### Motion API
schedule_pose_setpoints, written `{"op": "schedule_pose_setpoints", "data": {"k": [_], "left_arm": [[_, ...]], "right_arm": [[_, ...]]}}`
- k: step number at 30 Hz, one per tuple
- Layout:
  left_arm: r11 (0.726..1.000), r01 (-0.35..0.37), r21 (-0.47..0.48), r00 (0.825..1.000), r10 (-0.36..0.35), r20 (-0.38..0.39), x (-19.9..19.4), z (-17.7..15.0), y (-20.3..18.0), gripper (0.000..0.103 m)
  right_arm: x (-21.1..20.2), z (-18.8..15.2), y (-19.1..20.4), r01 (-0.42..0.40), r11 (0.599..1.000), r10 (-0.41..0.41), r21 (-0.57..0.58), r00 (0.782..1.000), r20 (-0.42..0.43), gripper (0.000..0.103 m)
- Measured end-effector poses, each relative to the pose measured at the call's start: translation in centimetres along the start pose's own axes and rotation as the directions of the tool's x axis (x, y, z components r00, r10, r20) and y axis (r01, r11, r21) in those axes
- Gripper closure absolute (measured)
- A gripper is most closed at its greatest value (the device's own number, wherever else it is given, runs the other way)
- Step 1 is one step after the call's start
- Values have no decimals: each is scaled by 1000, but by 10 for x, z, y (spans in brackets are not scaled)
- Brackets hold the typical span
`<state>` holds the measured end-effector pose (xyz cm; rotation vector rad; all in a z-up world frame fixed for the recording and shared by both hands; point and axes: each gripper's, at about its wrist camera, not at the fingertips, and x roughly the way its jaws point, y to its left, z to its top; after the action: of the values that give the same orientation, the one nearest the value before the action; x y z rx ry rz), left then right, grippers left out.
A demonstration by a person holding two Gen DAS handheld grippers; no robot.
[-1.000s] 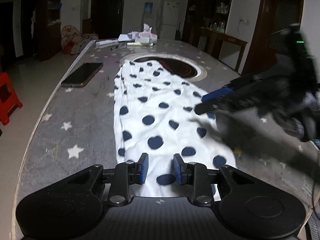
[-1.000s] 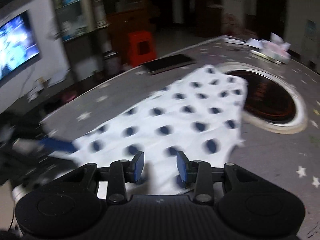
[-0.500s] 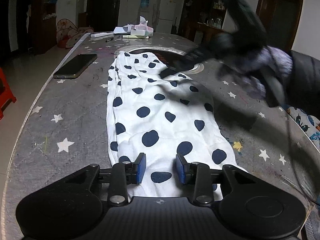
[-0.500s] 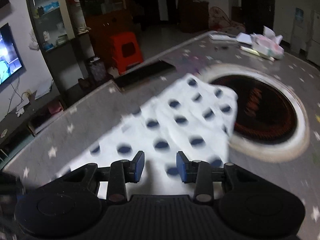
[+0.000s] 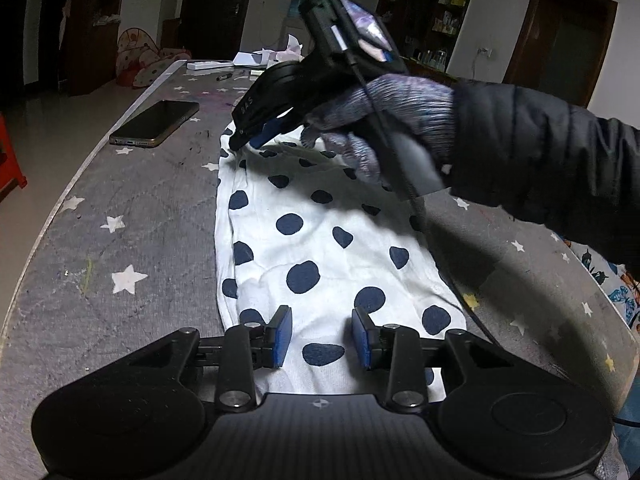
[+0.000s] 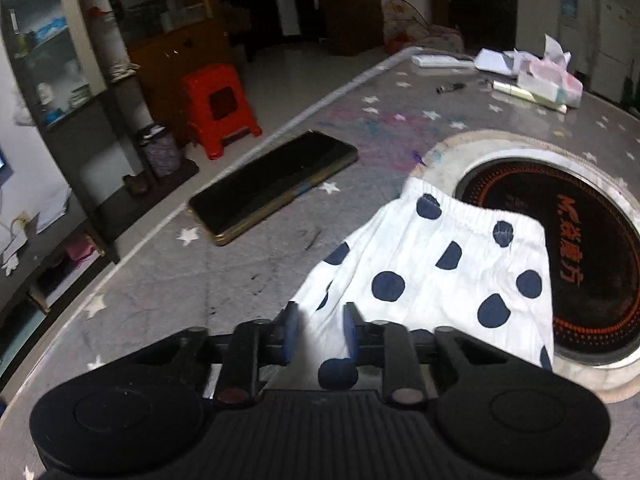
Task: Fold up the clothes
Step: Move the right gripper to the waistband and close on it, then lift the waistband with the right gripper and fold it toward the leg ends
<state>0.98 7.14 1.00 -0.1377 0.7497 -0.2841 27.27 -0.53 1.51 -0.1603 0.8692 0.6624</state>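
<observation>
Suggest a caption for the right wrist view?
Right gripper open over polka-dot garment's edge, phone lying nearby.

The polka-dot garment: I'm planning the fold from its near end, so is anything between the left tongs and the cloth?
Nothing visible. The left tongs hang open over the polka-dot garment's near end, with cloth showing between the pads. The phone lies off to the side on the table.

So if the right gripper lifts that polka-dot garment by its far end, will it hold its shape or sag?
The polka-dot garment will probably sag: it lies flat and wrinkled like thin cloth. It likely weighs little. The elastic waistband may bunch between the right gripper's fingers.
</observation>
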Motion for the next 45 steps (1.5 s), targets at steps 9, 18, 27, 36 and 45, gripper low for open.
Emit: {"op": "schedule_pose_setpoints", "data": {"k": [9, 18, 27, 36, 45], "left_arm": [[1000, 15, -7, 1000, -15, 5, -1, -2, 2, 67], [1000, 18, -14, 1000, -18, -1, -1, -1, 3, 67], [1000, 10, -8, 1000, -10, 10, -8, 10, 2, 65], [1000, 3, -15, 1000, -3, -10, 4, 19, -1, 64], [1000, -3, -17, 999, 2, -41, 11, 18, -1, 62]], "right_arm": [[-10, 13, 0, -49, 998, 46, 45, 996, 78, 101], [15, 11, -12, -121, 987, 118, 102, 992, 39, 92], [-31, 13, -43, -34, 999, 34, 7, 998, 60, 91], [-2, 7, -70, -1, 1000, 0, 16, 999, 37, 90], [29, 28, -40, 64, 991, -55, -115, 996, 76, 90]]}}
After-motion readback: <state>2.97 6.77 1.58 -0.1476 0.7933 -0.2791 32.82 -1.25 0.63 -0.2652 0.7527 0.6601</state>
